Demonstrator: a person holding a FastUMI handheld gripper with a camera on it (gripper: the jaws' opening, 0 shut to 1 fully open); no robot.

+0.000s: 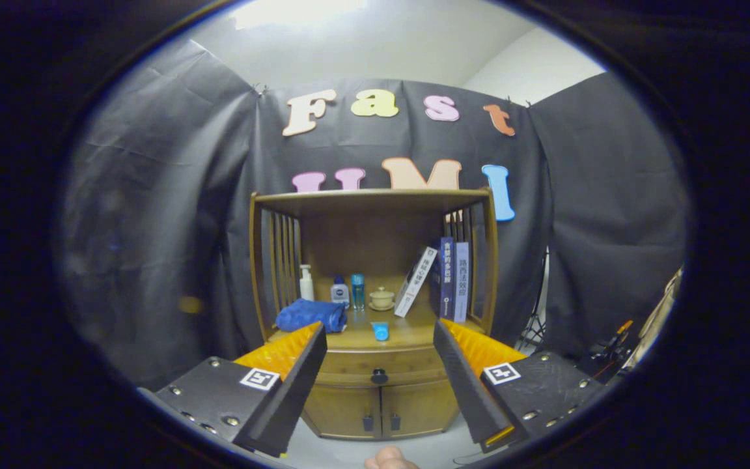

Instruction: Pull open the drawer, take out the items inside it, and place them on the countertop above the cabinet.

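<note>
Drawer (378,365) sits shut under the worktop (414,332), its knob (379,376) beyond the gripper (380,345), spread wide and empty. A blue cloth (311,315) and small blue item (381,331) lie on the worktop (whether from the drawer, I cannot tell).

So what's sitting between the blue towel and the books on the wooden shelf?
In the gripper view, a small lidded cup and a blue bottle stand between the blue towel and the books. The gripper is open.
</note>
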